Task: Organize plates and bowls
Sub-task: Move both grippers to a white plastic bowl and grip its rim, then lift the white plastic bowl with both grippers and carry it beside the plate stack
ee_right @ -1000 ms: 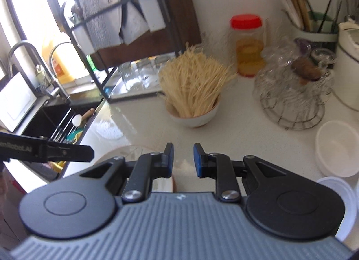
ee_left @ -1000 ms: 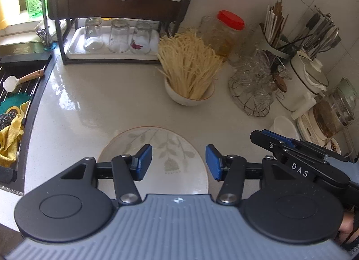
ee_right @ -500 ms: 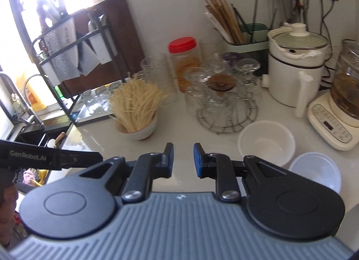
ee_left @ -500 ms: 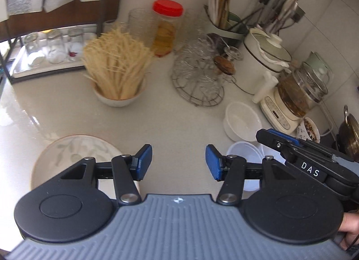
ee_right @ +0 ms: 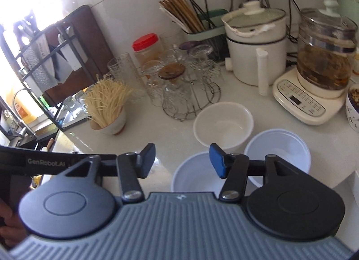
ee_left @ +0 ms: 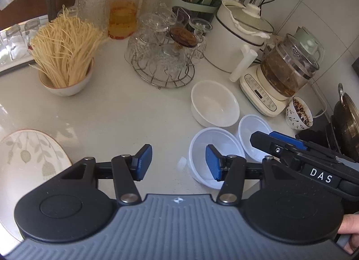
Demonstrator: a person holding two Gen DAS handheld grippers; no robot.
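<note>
Now, on the white counter (ee_left: 125, 114): left gripper (ee_left: 178, 162), fingers spread wide, nothing between them; right gripper (ee_right: 181, 162), also spread and empty, where half a second ago its pads sat nearly together; that opening reads as readiness to take a bowl.

Both tools have swung away from the sink side toward the appliance corner; the leaf-patterned plate (ee_left: 29, 156), a second ago straight ahead of the left gripper, now lies far off its left finger, near the counter edge.

Just ahead of the right gripper, under its right fingertip: a translucent plastic bowl (ee_right: 193, 177); a second like it (ee_right: 278, 147) beside it to the right; a white ceramic bowl (ee_right: 223, 125) just beyond, the three close together, whether touching I cannot tell.

Further ahead: wire rack of glassware (ee_left: 162, 58); bowl of dry noodles (ee_left: 65, 62) off to the left; glass kettle on its base (ee_right: 318, 80) to the right.

Judgement: the likely next step is nesting the bowls; the thin plastic rims may flex or slip.
</note>
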